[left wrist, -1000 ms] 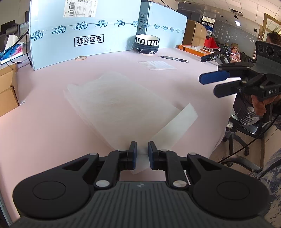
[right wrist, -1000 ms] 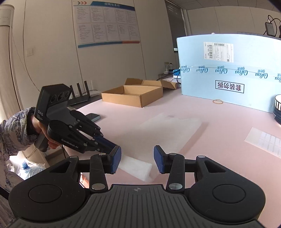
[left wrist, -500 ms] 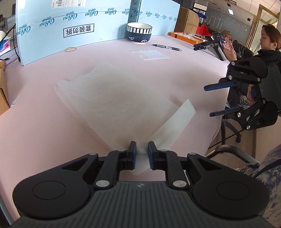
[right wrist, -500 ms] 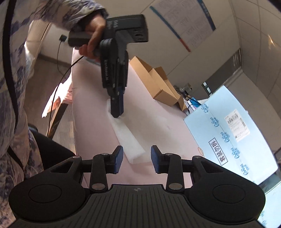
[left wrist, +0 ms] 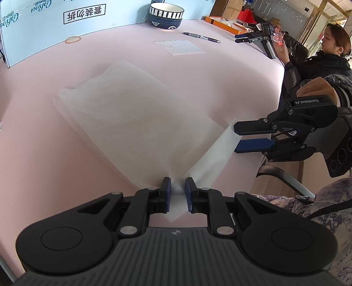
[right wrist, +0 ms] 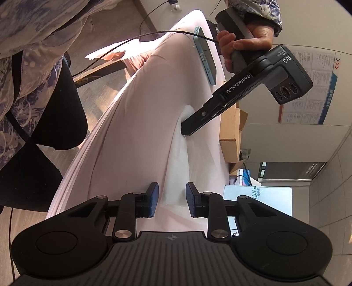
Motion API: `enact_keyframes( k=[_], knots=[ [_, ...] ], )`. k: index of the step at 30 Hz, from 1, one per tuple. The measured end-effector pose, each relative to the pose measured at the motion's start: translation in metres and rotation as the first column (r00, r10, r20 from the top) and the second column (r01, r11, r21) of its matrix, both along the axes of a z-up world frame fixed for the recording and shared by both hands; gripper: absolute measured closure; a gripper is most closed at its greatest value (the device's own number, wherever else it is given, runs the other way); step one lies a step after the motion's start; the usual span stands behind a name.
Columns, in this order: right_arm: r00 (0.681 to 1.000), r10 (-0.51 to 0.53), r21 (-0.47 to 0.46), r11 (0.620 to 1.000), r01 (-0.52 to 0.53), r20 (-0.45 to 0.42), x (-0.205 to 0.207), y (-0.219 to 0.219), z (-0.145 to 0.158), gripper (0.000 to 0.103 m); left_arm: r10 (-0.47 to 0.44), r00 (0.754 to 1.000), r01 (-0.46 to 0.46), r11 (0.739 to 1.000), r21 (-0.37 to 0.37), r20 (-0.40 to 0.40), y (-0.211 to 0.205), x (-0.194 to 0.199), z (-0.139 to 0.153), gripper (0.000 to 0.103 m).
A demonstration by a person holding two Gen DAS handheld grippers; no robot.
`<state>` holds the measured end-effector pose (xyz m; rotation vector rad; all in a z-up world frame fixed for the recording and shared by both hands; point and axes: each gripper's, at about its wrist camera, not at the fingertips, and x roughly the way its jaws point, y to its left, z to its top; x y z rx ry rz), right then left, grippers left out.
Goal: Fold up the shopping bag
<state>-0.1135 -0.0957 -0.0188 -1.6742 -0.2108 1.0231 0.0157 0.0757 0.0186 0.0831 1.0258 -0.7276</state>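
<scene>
While the thin, translucent white shopping bag (left wrist: pixel 132 114) lies spread flat on the pale pink tabletop (left wrist: pixel 39 154), its near corner sits pinched between the blue-padded fingers of the left gripper (left wrist: pixel 177 189), whose jaws are drawn close together on the fabric at the table's near edge. From that pinched corner a white strap-like handle (left wrist: pixel 215 154) runs out to the right toward the right gripper (left wrist: pixel 236 138), which is turned on its side at the table's right edge; its two black fingers stand apart, one above the other, with the end of the handle lying between them and no grip closed on it. In the right wrist view the same fingers are parted around the white material, and the left gripper (right wrist: pixel 184 129) reaches down onto the bag's corner, held by a hand (right wrist: pixel 246 41) in a patterned sleeve. Well beyond the bag stand a dark striped ceramic bowl (left wrist: pixel 166 13), a black pen (left wrist: pixel 201 37), a clear sheet of gridded paper (left wrist: pixel 179 46) and a tan rubber band (left wrist: pixel 73 39), all before a light blue printed board (left wrist: pixel 44 24)
</scene>
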Motion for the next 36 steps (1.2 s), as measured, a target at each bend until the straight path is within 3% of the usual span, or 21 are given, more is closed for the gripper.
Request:
enact_keyframes(
  k=[2,5,8,11,12,13,14,16,19,21,23,24,26,30,32,33,36],
  knots=[
    [1.0,-0.001,-0.018,1.0,0.001,-0.019,0.003,0.001,-0.002,0.097,0.0,1.0,0.0,1.0,-0.011,-0.016,0.002,0.003,0.0,0.09],
    [0.998,-0.029,0.005,1.0,0.029,-0.054,0.006,0.004,-0.002,0.099,0.004,1.0,-0.005,1.0,-0.018,-0.019,0.003,0.004,0.0,0.09],
    [0.982,-0.081,0.065,0.994,0.093,-0.169,0.014,0.008,0.007,0.099,0.004,0.999,-0.004,1.0,-0.002,0.042,0.0,-0.005,0.001,0.09],
    [0.948,-0.12,0.095,0.983,0.154,-0.295,0.023,0.009,0.02,0.099,-0.011,0.988,0.003,0.999,0.052,0.155,-0.007,-0.022,0.003,0.087],
    [0.933,-0.127,0.101,0.98,0.17,-0.337,0.027,0.008,0.024,0.099,-0.004,0.982,-0.011,0.997,0.081,0.188,-0.01,-0.027,0.005,0.077],
    [0.917,-0.13,0.104,0.978,0.181,-0.378,0.032,0.008,0.029,0.099,0.001,0.975,-0.026,0.993,0.111,0.222,-0.013,-0.033,0.007,0.055],
    [0.904,-0.131,0.105,0.977,0.188,-0.406,0.035,0.007,0.031,0.099,0.002,0.964,-0.043,0.988,0.149,0.266,-0.014,-0.039,0.01,0.047],
    [0.869,-0.134,0.1,0.974,0.205,-0.476,0.045,0.007,0.039,0.099,-0.045,0.928,-0.031,0.98,0.198,0.369,-0.017,-0.057,0.017,0.041],
    [0.836,-0.131,0.085,0.975,0.207,-0.533,0.052,0.007,0.044,0.099,-0.141,0.858,-0.001,0.961,0.276,0.493,-0.024,-0.084,0.021,0.032],
    [0.803,-0.127,0.079,0.974,0.212,-0.582,0.06,0.006,0.048,0.099,-0.225,0.802,0.019,0.935,0.353,0.553,-0.036,-0.096,0.016,0.032],
    [0.768,-0.126,0.077,0.972,0.222,-0.628,0.067,0.004,0.053,0.099,-0.301,0.748,0.019,0.901,0.433,0.592,-0.048,-0.105,0.01,0.037],
    [0.745,-0.126,0.079,0.969,0.234,-0.655,0.071,0.003,0.055,0.099,-0.339,0.743,0.034,0.88,0.474,0.577,-0.052,-0.105,0.006,0.043],
    [0.697,-0.125,0.086,0.962,0.26,-0.706,0.078,0.0,0.058,0.099,-0.412,0.732,0.062,0.834,0.549,0.543,-0.06,-0.106,-0.001,0.045],
    [0.579,-0.11,0.097,0.944,0.314,-0.808,0.096,-0.009,0.062,0.099,-0.456,0.744,0.074,0.783,0.618,0.489,-0.065,-0.096,-0.008,0.046],
    [0.547,-0.095,0.1,0.943,0.316,-0.832,0.101,-0.012,0.063,0.099,-0.477,0.749,0.081,0.755,0.651,0.46,-0.068,-0.091,-0.011,0.052],
    [0.54,-0.092,0.101,0.943,0.317,-0.837,0.102,-0.012,0.063,0.099,-0.487,0.751,0.085,0.741,0.666,0.445,-0.069,-0.089,-0.013,0.06],
    [0.526,-0.083,0.109,0.94,0.324,-0.847,0.104,-0.014,0.063,0.099,-0.514,0.759,0.096,0.696,0.712,0.4,-0.073,-0.081,-0.017,0.097]
  ],
)
